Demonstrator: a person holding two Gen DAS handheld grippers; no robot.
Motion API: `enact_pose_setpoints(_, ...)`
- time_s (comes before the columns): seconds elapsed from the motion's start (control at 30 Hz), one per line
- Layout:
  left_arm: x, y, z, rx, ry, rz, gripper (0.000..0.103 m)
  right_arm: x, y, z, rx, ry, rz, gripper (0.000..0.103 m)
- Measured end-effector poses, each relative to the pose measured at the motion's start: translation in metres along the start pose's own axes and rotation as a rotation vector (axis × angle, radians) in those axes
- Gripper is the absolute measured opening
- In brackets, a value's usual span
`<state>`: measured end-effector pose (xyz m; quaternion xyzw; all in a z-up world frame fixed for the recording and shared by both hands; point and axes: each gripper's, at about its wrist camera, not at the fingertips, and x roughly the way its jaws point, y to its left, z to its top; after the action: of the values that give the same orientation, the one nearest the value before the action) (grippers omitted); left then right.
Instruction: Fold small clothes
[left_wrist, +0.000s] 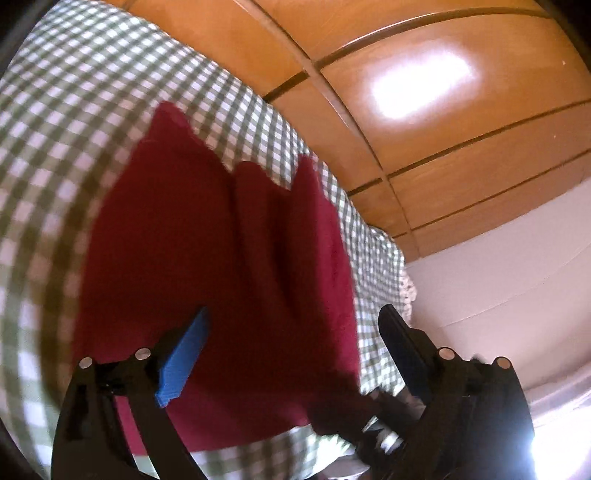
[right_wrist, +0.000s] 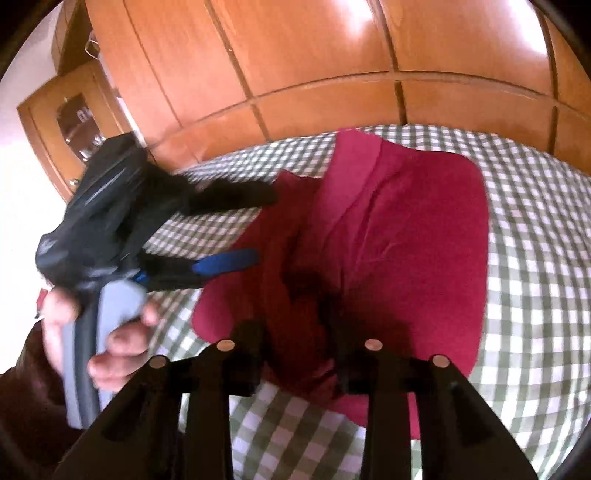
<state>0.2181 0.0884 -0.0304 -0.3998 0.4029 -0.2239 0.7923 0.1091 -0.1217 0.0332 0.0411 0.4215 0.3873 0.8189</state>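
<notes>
A dark red garment lies partly folded on a green-and-white checked cloth. My left gripper hovers over the garment's near edge. It is open wide, blue pads apart and nothing between them. In the right wrist view the garment shows a lighter folded band at its far edge. The left gripper is at the garment's left side, open. My right gripper sits low at the near edge with a raised ridge of the red fabric between its dark fingers. The jaws stand apart and do not seem to pinch it.
Glossy wooden wardrobe panels rise right behind the checked cloth. A white wall lies past the cloth's right edge. A person's hand grips the left gripper's grey handle.
</notes>
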Motion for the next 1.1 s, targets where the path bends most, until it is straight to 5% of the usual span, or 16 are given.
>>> enact_pose_setpoints(0.13,0.024,-0.007,0.006,0.024,0.062,0.065,0.094,-0.018,0.003,-0.003,-0.024,-0.01,0.077,0.054)
enact_pose_setpoints(0.27,0.039,-0.006,0.004,0.058,0.116,0.109,0.094,-0.054,-0.024,-0.01,0.013,-0.035,0.058,0.057)
enact_pose_setpoints(0.47,0.05,-0.01,-0.005,0.077,0.148,0.136,0.065,-0.078,-0.082,-0.038,0.13,-0.004,-0.107,0.045)
enact_pose_setpoints(0.53,0.058,-0.023,-0.008,0.133,0.147,0.193,0.028,-0.075,-0.085,-0.041,0.148,0.0,-0.12,0.041)
enact_pose_setpoints(0.6,0.06,-0.039,-0.009,0.201,0.123,0.215,0.022,-0.066,-0.077,-0.035,0.139,-0.008,-0.112,0.04)
enact_pose_setpoints(0.83,0.007,-0.064,-0.013,0.346,-0.021,0.252,0.02,-0.033,-0.016,-0.031,0.056,0.024,0.021,0.038)
enact_pose_setpoints(1.1,-0.005,0.013,-0.019,0.239,-0.01,0.452,0.02,0.03,0.013,-0.033,0.067,0.112,0.089,0.037)
